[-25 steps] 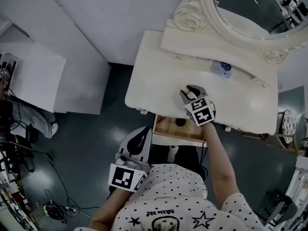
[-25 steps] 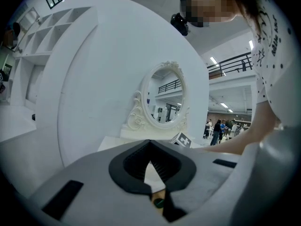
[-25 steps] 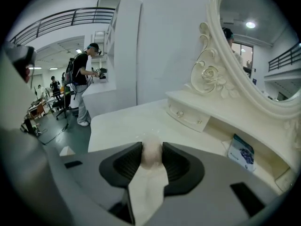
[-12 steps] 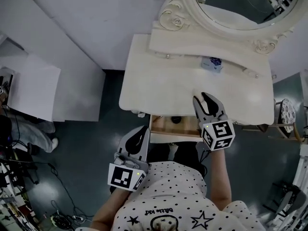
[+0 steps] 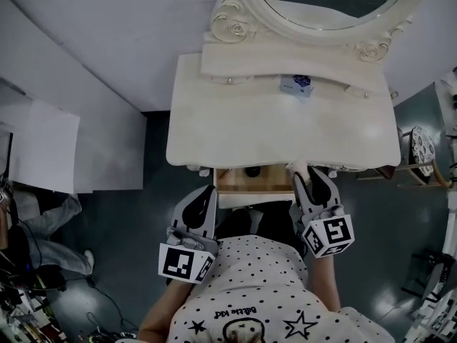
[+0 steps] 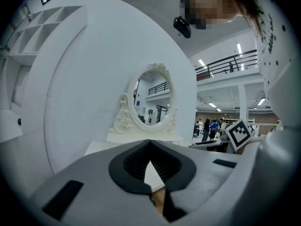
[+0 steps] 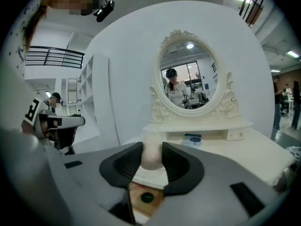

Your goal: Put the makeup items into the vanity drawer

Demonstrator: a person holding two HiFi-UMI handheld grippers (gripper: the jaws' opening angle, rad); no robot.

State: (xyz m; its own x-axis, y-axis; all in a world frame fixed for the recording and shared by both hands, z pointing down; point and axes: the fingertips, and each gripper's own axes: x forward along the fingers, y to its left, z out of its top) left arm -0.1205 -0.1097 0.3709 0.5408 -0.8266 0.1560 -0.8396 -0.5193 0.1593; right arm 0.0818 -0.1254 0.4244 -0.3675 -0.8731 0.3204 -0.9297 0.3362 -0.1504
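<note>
The right gripper [image 5: 305, 174] sits at the lower right of the head view, just over the front edge of the vanity top [image 5: 235, 131]. Its jaws are clamped on a pale rounded makeup item [image 7: 151, 155]. In the right gripper view the dark pads cover both flanks of the item, so only a narrow strip of it shows, and what kind of item it is cannot be made out. From the head view only a pale tip peeks out past the jaws.

The drawer [image 5: 232, 179] is pulled partly out beneath the table edge. The overhanging top hides most of its wooden inside, and the right gripper covers its right end. A small dark round object [image 7: 147, 197] lies on the drawer floor, seen through the gap below the held item. It is too small to identify.

The left gripper [image 5: 207, 191] is at the lower left of the head view, just left of the drawer, with its jaws closed and nothing between them. The left gripper's view shows only a sliver of the drawer's wood behind the pads.

A small blue box [image 5: 296, 84] stands near the back of the vanity top, its print unreadable. The oval mirror [image 5: 335, 13] is cut off by the top of the frame. The person's dotted shirt [image 5: 250, 291] fills the bottom of the view.
</note>
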